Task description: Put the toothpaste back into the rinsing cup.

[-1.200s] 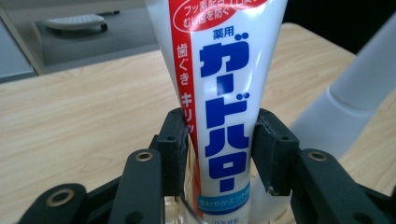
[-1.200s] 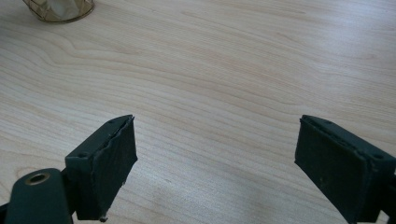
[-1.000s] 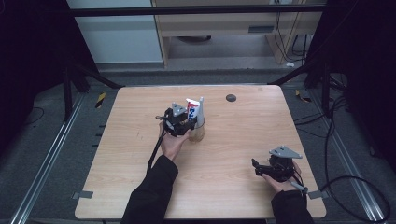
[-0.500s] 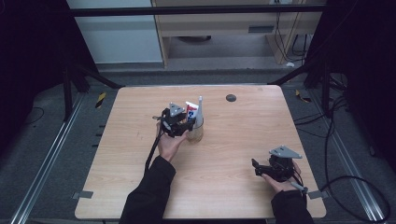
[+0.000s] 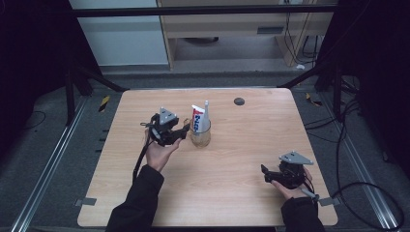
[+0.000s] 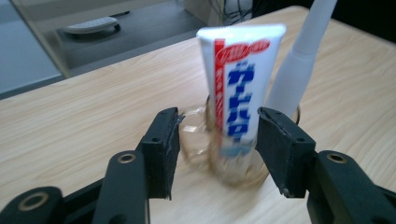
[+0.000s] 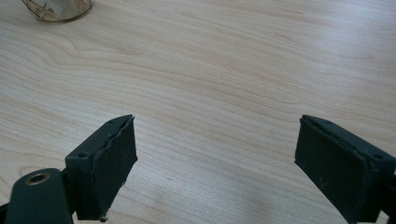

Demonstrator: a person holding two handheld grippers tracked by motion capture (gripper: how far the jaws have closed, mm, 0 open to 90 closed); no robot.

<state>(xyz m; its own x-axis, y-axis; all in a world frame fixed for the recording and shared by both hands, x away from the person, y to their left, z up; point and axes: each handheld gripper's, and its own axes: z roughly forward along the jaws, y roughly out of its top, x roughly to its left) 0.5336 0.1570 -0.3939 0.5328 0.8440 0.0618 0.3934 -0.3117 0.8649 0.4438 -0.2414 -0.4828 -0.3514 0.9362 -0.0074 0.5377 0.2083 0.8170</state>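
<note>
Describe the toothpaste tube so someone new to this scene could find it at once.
On the wooden table, look near the far middle for a clear glass cup. The toothpaste tube stands upright inside it, white with a red stripe and blue lettering, unlike the plain white toothbrush handle beside it.

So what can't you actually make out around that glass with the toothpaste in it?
- Glass: blurred in the left gripper view, so its rim and base are smeared.
- Toothpaste tube: its lower end is blurred inside the glass; the print is unreadable.
- White stick-like item: its top is cut off by the upper edge.
- Dark round spot on the table: too small in the high view to identify.
</note>
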